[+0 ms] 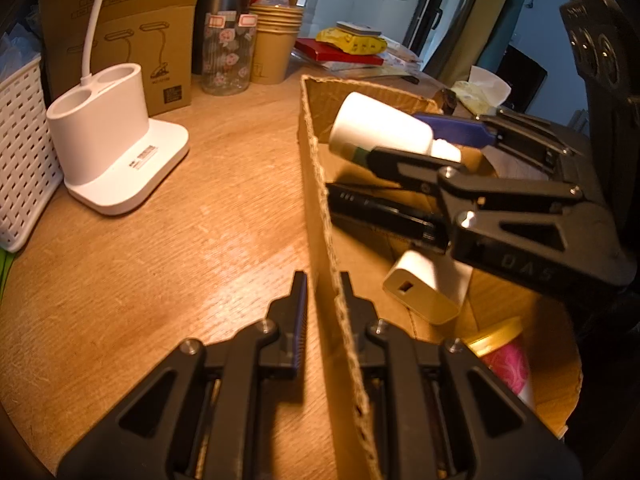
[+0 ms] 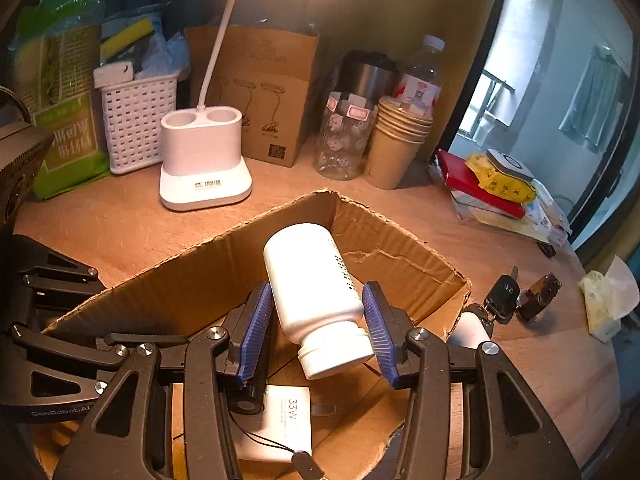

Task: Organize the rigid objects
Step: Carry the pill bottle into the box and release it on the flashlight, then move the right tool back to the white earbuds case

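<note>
White bottle (image 2: 316, 292) between right fingers (image 2: 256, 320); left fingers (image 1: 300, 300) pinch box wall (image 1: 320, 208); charger (image 2: 280, 420) reads "33W".

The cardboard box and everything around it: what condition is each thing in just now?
Cardboard box: open-topped, its wall pinched.
Left gripper: shut on the box wall.
Right gripper: shut on the bottle.
White bottle: capped, tilted, held over the box.
White charger: lying inside the box.
Paper cups: stacked upright.
Car key: lying on the table.

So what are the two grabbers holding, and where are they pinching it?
The right gripper holds a white bottle by its sides near the cap end. The left gripper is pinching the cardboard box's wall.
</note>
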A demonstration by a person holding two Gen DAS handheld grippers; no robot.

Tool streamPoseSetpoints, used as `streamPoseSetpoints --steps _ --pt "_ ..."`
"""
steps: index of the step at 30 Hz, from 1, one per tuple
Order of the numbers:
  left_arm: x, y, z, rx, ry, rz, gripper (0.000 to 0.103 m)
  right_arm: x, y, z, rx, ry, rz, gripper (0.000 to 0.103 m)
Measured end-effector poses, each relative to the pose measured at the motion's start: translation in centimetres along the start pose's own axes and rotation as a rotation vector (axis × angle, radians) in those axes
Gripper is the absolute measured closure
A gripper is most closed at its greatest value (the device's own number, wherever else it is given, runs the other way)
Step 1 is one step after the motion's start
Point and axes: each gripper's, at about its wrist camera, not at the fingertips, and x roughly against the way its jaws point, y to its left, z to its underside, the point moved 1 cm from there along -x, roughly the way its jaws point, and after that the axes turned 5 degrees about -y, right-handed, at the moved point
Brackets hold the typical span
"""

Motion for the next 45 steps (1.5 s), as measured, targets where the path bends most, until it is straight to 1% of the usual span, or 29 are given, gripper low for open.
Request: streamPoseSetpoints --steps 4,8,12,14,17,19,23,28,35,41,45 --pt "0.0 0.0 0.0 0.000 0.000 0.000 0.088 -0.6 0.8 0.1 0.059 0.044 0.018 0.053" --pt "0.0 0.1 0.0 0.002 0.001 0.000 0.088 -0.5 2.1 0.2 0.108 0.045 0.013 0.051" --pt "0.0 0.1 0.0 0.002 0.001 0.000 0.088 -0.5 2.1 0.2 0.103 0.047 0.004 0.049" --pt "-0.1 0.1 0.0 0.001 0.001 0.000 0.088 -0.4 2.0 0.2 0.094 0.049 -0.004 0.048" --pt "0.0 0.1 0.0 0.002 0.000 0.000 0.088 0.0 2.1 0.3 0.081 0.044 -0.039 0.047" --pt "-0.1 0.1 0.0 0.002 0.000 -0.001 0.088 0.4 2.1 0.4 0.071 0.038 -0.049 0.044" --pt "0.0 0.1 0.0 0.002 0.001 0.000 0.088 1.3 1.6 0.4 0.050 0.010 -0.044 0.043" --pt "0.0 0.1 0.0 0.001 0.001 0.000 0.088 2.5 0.2 0.4 -0.008 -0.023 -0.035 0.043" --pt "-0.1 0.1 -0.1 0.001 0.001 0.000 0.088 3.7 -1.7 0.7 -0.065 -0.048 -0.017 0.043" --pt "-0.1 0.1 -0.1 0.001 0.001 0.000 0.088 4.7 -3.9 0.9 -0.138 -0.085 0.009 0.043" --pt "0.0 0.2 0.0 0.001 0.001 0.000 0.087 5.3 -5.7 1.0 -0.188 -0.102 0.041 0.043"
